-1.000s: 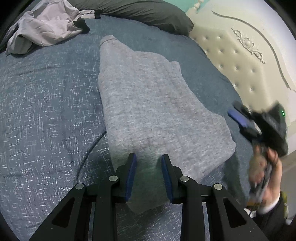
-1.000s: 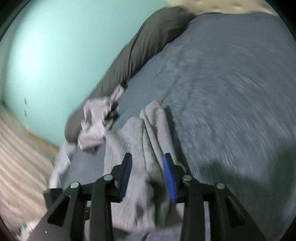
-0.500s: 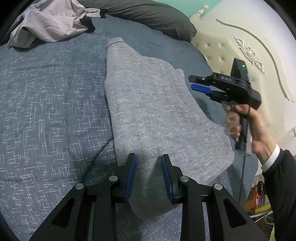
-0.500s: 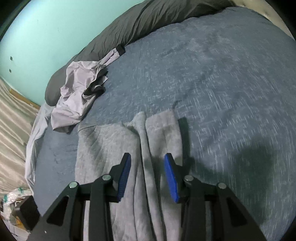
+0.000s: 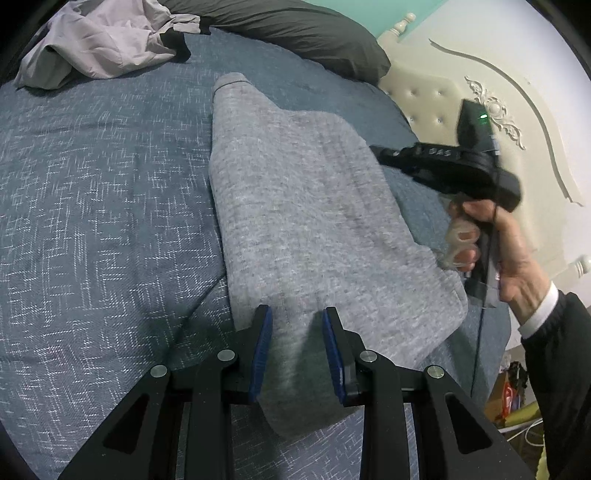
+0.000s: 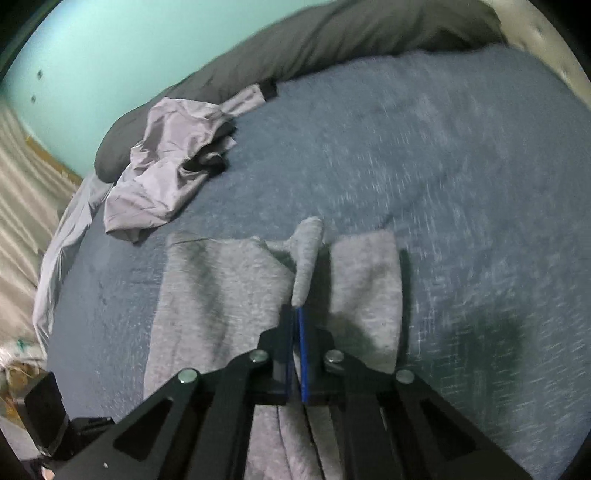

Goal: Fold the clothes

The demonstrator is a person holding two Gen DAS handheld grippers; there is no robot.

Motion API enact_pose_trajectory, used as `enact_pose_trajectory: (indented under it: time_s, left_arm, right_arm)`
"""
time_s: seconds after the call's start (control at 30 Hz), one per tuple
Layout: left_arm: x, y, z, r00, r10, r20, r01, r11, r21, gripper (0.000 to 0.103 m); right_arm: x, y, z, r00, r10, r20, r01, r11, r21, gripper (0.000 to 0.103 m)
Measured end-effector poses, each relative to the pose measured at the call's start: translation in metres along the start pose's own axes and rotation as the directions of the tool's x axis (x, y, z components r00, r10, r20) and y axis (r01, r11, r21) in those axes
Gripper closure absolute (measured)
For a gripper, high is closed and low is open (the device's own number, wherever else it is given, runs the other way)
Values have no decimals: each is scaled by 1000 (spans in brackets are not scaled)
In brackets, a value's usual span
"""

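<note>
**Grey knit garment pinched at one end on a blue bedspread**

A grey knit garment (image 5: 314,221) lies stretched lengthwise on a speckled blue bedspread (image 5: 103,206), with a crumpled pale lilac garment (image 5: 99,44) heaped near a dark grey pillow (image 5: 295,29) along the far edge. A cream tufted headboard (image 5: 491,96) with carved scrollwork rises past the bed's corner.

The left wrist view alone shows the person's right hand (image 5: 513,254), in a white cuff and dark sleeve, gripping the handle of the right gripper (image 5: 380,152) over the garment's far side; its fingertips are hard to make out there. The right wrist view alone shows a turquoise wall (image 6: 110,44) and pale floor beside the bed, and the garment's two narrow ends lying side by side.

The left gripper (image 5: 297,350) stands partly spread, its blue pads either side of the garment's near end; whether they touch the cloth cannot be told. In its own view the right gripper's jaws are pressed together, having just closed, pinching a raised fold of the grey knit.
</note>
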State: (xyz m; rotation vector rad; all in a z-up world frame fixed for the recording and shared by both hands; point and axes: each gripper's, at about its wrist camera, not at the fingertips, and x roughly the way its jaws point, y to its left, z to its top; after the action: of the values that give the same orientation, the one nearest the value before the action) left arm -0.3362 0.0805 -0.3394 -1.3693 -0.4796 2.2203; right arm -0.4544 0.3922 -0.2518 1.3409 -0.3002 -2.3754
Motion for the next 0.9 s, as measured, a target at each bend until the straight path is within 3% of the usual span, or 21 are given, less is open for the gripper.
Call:
enact_pose_trajectory:
  time_s: [0.2,0.43,0.57,0.7,0.77,0.83,0.9]
  left_arm:
    - [-4,1,-3,1000,3,-4,-3,1000,-1,73]
    - [-1,-4,-1,1000,11,-11,-10,1000,10,73]
    - [-1,-4,-1,1000,10,-15,-10,1000,11,73]
    - [-1,-9,-1,1000,15,-9,-15,1000,10,73]
    - [-1,-13,-1,1000,18,-4,-18,1000,4,73]
    - [-2,-12,-2,1000,23,-3,-23,1000,3,73]
    - [-2,-13,-3,1000,28,-3,-28,1000,1,73]
  right_arm:
    - [-34,2,4,994,-76,81,82,995,-62,101]
    - [1,-50,-7,993,-121,1,121,991,57,101]
    - [5,-66,-10,998,-69,8,67,987,145,100]
    - [-25,-57,-12,993,-74,90,63,991,120,99]
    - [-43,-47,-15,992,12,123,-26,994,107,98]
    - [-48,-33,-18,992,86,98,-92,993,68,98]
    - [-41,-15,-25,990,141,16,-141,990,6,98]
